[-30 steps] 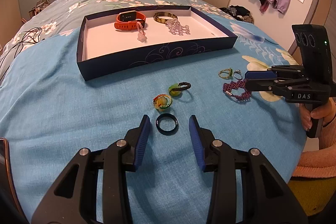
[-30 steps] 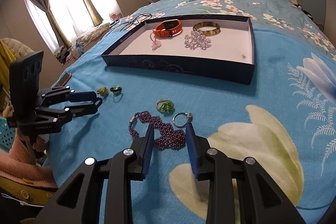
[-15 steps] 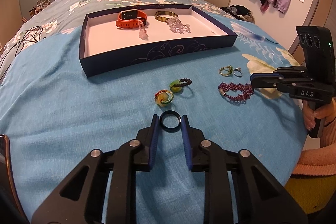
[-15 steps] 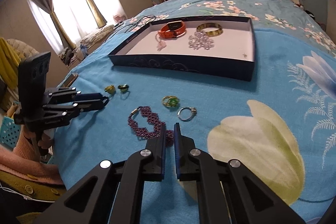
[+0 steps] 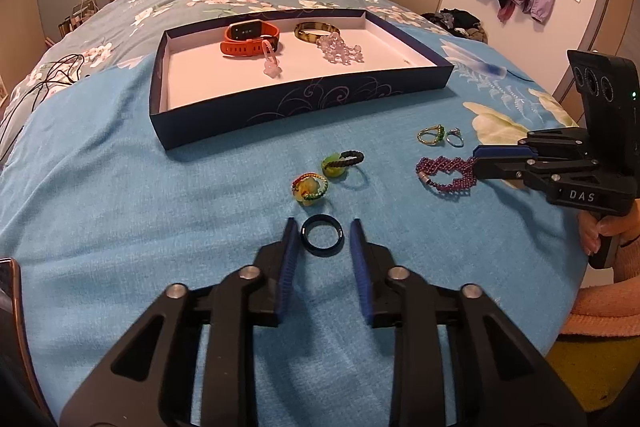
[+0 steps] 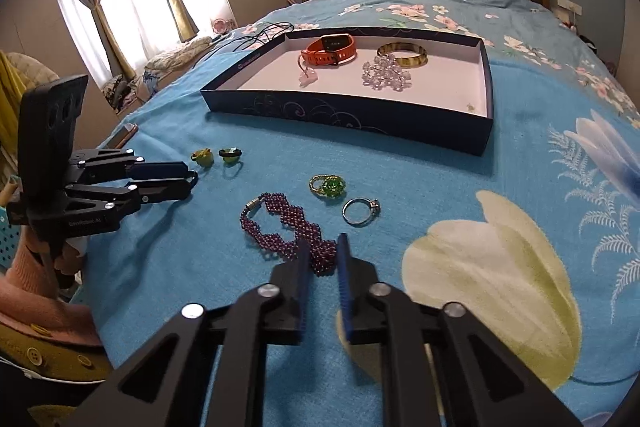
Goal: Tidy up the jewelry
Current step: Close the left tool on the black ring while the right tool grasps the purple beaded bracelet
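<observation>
A dark blue ring (image 5: 322, 237) lies on the blue bedspread between the fingers of my left gripper (image 5: 322, 237), whose jaws stand open a little wider than the ring. My right gripper (image 6: 323, 255) has its jaws narrowly apart around one end of a purple beaded bracelet (image 6: 280, 223), which lies on the bedspread and also shows in the left wrist view (image 5: 444, 173). A dark blue tray (image 5: 280, 107) further back holds an orange watch (image 5: 250, 37), a brown bangle (image 5: 316, 29) and a clear bead bracelet (image 5: 340, 49).
Two green bead rings (image 5: 310, 189) (image 5: 340, 163) lie ahead of the left gripper. A green-stone ring (image 6: 328, 185) and a silver ring (image 6: 360, 211) lie beyond the purple bracelet. Black cables (image 5: 44, 83) trail at the left. A phone edge (image 5: 12, 291) shows at the near left.
The left jaws narrowed around the blue ring, then opened slightly. The right jaws closed nearly shut at the purple bracelet's end, then parted a little.
</observation>
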Tool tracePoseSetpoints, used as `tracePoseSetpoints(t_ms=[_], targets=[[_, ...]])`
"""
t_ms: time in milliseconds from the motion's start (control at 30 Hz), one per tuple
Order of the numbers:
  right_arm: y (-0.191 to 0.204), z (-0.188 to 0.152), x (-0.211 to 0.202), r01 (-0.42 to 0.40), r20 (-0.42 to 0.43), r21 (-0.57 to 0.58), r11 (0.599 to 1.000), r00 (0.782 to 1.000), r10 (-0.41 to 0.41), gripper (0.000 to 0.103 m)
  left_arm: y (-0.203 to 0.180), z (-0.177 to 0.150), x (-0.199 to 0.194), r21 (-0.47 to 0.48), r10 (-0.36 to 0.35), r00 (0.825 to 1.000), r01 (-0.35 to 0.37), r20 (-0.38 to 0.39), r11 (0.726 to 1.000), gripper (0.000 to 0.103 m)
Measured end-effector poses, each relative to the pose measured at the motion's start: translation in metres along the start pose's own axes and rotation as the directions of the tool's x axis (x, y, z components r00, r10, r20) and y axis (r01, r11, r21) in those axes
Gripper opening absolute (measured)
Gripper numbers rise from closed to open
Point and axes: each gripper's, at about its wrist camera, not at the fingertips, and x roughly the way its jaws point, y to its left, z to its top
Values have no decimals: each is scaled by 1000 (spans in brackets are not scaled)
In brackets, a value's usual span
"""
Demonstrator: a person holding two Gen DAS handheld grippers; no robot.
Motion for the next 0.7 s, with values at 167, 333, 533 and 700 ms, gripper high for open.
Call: tracePoseSetpoints(t_ms=[167,333,533,700], targets=[[0,0,-3,-10,17,9,1000,1000,10,5,0,0,-1,-2,3,1000,-3,1,1000,22],[0,3,-11,-43,51,21,999,998,41,5,0,0,-2,-9,-1,1000,1,4,1000,22],[-2,7,-16,-60,71,36,998,996,57,5,0,0,-3,-12,-5,1000,5,6,1000,22],[0,14,-23,-65,95,25,998,994,63,5,0,2,-11,-21,-20,999,20,25,1000,22]])
